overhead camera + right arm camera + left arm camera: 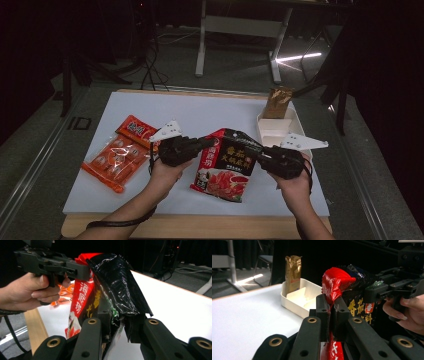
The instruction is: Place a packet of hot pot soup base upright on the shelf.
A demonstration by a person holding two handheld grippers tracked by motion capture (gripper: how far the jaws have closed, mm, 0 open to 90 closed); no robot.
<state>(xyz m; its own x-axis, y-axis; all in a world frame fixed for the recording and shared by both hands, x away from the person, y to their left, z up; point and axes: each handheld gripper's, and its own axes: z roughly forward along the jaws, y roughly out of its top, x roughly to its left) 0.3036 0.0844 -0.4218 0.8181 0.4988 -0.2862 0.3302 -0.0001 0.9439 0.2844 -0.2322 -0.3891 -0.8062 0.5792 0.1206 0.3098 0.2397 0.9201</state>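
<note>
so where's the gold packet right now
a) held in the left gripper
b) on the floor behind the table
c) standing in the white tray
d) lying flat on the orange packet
c: the gold packet stands upright at the far end of the white tray; the left gripper view shows it standing against the tray's inner wall.

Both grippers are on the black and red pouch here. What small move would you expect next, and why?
Probably carrying the pouch toward the white tray, where a gold packet already stands. The left gripper and right gripper each pinch a top corner, so it hangs between them.
</note>
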